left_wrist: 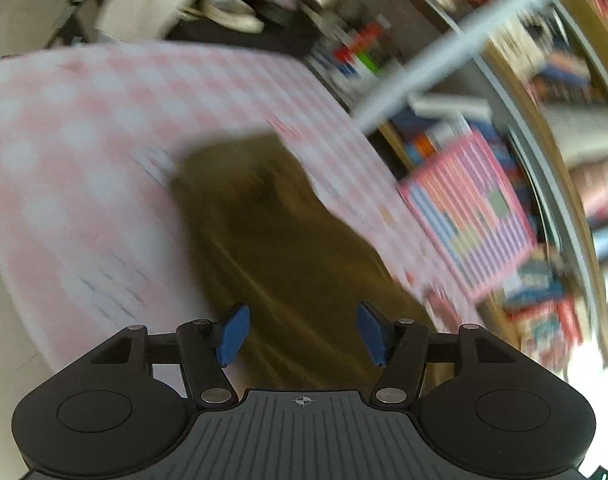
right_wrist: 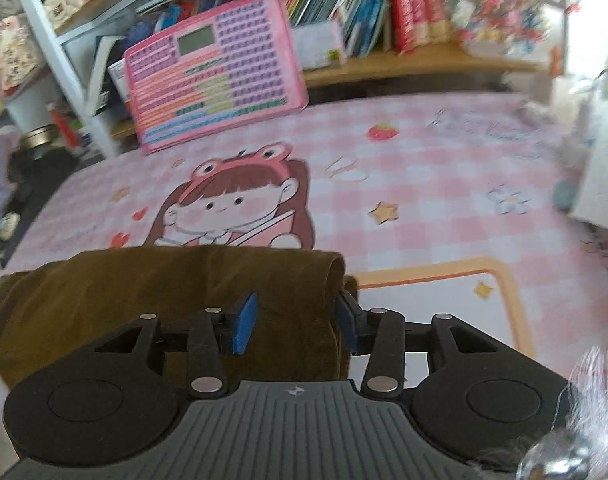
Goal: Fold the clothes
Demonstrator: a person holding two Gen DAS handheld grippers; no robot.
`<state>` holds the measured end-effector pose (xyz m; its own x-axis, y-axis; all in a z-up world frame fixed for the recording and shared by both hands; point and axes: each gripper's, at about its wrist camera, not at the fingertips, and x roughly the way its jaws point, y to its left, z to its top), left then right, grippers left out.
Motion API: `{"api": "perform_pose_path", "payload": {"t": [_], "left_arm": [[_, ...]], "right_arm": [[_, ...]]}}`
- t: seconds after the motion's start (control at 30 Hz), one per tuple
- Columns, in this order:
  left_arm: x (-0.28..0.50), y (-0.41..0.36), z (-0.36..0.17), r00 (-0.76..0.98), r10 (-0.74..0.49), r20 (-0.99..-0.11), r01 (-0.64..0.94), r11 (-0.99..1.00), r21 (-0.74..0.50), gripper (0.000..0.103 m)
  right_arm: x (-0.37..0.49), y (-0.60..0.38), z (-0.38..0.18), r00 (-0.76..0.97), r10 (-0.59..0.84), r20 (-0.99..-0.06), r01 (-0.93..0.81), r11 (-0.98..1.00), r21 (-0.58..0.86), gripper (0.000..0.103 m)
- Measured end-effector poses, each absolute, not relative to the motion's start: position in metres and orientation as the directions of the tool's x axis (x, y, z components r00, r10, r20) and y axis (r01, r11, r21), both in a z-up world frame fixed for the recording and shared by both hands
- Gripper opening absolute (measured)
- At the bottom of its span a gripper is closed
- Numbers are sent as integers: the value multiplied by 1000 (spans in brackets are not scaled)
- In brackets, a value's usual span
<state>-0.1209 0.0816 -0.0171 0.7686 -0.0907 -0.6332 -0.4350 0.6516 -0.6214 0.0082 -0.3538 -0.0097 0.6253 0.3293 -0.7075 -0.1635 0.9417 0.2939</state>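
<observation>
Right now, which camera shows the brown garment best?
The right wrist view: the brown garment is sharp there, lying folded on the pink checked mat, its folded edge between the open fingers of the right gripper. The left wrist view shows it only as a motion-blurred brown mass beyond the open left gripper.

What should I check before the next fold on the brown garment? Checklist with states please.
1. Left hand-held gripper open over the brown garment: ok, jaws apart, nothing between them.
2. Right hand-held gripper astride the garment's folded edge: ok, open, fingers on either side.
3. Garment lying flat: not ok, rolled top edge, creases.
4. Bare checked mat beyond the garment: ok.
5. Pink toy tablet apart from the garment: ok.
6. Left view sharp enough to aim: not ok, motion blur.
</observation>
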Motion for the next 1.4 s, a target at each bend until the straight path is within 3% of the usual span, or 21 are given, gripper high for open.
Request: {"api": "perform_pose_path", "payload": {"t": [0.27, 0.63, 0.7, 0.73, 0.77, 0.83, 0.93, 1.03, 1.13, 1.23, 1.4], "left_arm": [[-87, -29, -16, 700, -107, -706, -362, 799, -480, 60], [-86, -71, -29, 633, -25, -774, -429, 821, -377, 60], [-86, -74, -30, 632, -9, -775, -426, 831, -358, 61], [-87, -75, -30, 631, -4, -775, -423, 836, -349, 61], [-87, -76, -30, 629, 0, -777, -423, 839, -342, 61], [-87, -76, -30, 623, 10, -783, -426, 843, -328, 61], [-89, -76, -30, 615, 23, -788, -435, 844, -314, 62], [-88, -77, -30, 616, 27, -788, -439, 842, -315, 63], [-87, -81, -31, 621, 27, -784, -432, 845, -314, 68], [-85, -85, -31, 620, 36, -784, -427, 853, -299, 73], [-87, -85, -31, 630, 33, -776, -422, 853, -306, 74]], "right_arm": [[23, -376, -14, 497, 583, -643, -318, 812, 490, 41], [44, -385, -22, 397, 704, -589, -367, 710, 602, 41], [56, -394, -31, 486, 638, -598, -278, 761, 587, 36], [62, -399, -36, 515, 611, -601, -227, 773, 592, 23], [69, -407, -44, 504, 619, -603, -172, 756, 632, 16], [75, -420, -55, 463, 657, -594, -110, 708, 698, 16], [67, -426, -42, 470, 650, -597, -154, 727, 669, 18], [53, -435, -29, 497, 638, -588, -174, 737, 653, 30], [36, -440, -17, 517, 629, -581, -196, 747, 635, 30], [15, -417, -3, 439, 685, -581, -356, 726, 588, 27], [-22, -374, -14, 267, 650, -711, -589, 694, 413, 17]]}}
